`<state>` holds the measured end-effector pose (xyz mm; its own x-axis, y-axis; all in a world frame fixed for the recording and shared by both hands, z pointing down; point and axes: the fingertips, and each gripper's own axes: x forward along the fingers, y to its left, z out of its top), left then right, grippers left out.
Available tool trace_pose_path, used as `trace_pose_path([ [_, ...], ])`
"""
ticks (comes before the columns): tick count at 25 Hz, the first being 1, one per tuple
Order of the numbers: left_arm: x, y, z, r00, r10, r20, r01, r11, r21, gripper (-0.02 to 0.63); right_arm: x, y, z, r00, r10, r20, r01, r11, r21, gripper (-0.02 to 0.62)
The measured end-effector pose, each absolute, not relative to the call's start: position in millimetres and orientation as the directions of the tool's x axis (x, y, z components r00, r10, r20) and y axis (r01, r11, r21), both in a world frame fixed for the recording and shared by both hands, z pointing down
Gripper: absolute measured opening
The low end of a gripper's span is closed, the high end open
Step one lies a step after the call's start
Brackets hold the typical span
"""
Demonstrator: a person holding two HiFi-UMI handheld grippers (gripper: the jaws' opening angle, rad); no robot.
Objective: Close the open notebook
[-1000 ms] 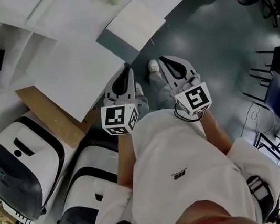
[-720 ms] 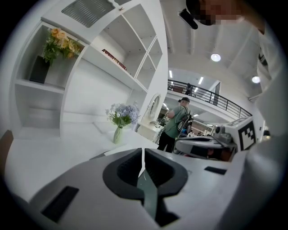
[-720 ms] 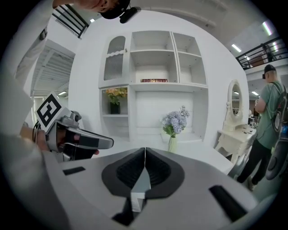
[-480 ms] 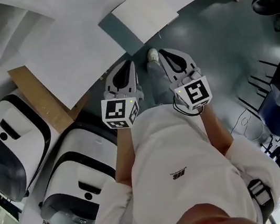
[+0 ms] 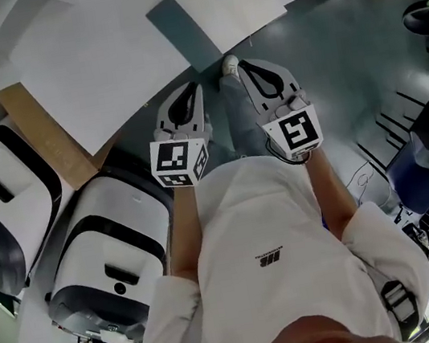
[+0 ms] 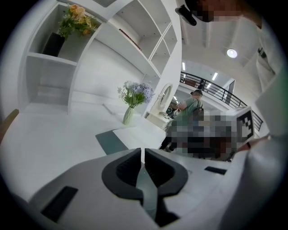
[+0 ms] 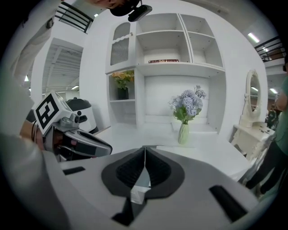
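Looking down from the head view, both tools are held close in front of the white T-shirt, the left gripper (image 5: 193,90) and the right gripper (image 5: 248,67) side by side over the grey floor (image 5: 325,50), just short of the near edge of the white desk (image 5: 97,56). The open notebook (image 5: 239,0) lies right at that edge, ahead of both and well apart from them, with a blank white page showing and a dark teal leaf on its left. The left gripper view makes the jaws plain: brought together to the thinnest slit, nothing in there. The right gripper view shows the same, jaws closed tip to tip and empty. The left gripper view catches the notebook (image 6: 137,134) flat on the desk just past the jaw tips, teal half beside white half. In the right gripper view only a dark sliver peeks over the jaws there, too little to tell. The gripper views also give what the head view does not: a vase of pale blue flowers (image 7: 186,110) at the far side of the desk, white wall shelves (image 7: 162,45) with yellow flowers in a dark pot (image 7: 122,81), an oval mirror (image 7: 253,96) off to the right, and a person in a green top (image 6: 191,108) beyond the desk. Only the head view has the sheet of cardboard (image 5: 37,135) and the two rounded white-and-black machines (image 5: 91,260) beside the desk's left end.
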<state>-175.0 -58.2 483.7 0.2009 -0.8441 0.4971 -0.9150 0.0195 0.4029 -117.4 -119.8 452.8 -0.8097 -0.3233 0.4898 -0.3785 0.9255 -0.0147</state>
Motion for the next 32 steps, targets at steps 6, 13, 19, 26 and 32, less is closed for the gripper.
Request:
trace_pose_path([
  [6,-172.5,-57.2,511.0,0.199,-0.825,0.529,-0.909,0.046,0.414,0.000,-125.3,-115.8,475.3,-0.821,-0.276,0.500,-0.343,0.938,-0.045,-0.003],
  [13,-171.3,-59.1,541.9,0.191,-0.807,0.558,-0.898,0.086,0.432,0.000,-130.9,-108.2,498.0,-0.824,-0.216,0.524,-0.301,0.950,-0.082,-0.005],
  [19,-171.0,-59.1,568.4,0.182,-0.789,0.586,-0.888,0.124,0.442,0.000,-133.4,-103.7,516.4,-0.821,-0.172,0.544,-0.278,0.953,-0.119,-0.005],
  [26,-171.2,-61.1,599.3,0.183,-0.764,0.619,-0.870,0.167,0.463,0.000,-131.6,-99.2,535.8,-0.798,-0.149,0.584,-0.257,0.961,-0.105,-0.005],
  [32,-169.6,-62.7,615.9,0.192,-0.755,0.627,-0.855,0.184,0.484,0.000,-133.5,-97.8,543.7,-0.792,-0.144,0.593,-0.250,0.963,-0.101,-0.005],
])
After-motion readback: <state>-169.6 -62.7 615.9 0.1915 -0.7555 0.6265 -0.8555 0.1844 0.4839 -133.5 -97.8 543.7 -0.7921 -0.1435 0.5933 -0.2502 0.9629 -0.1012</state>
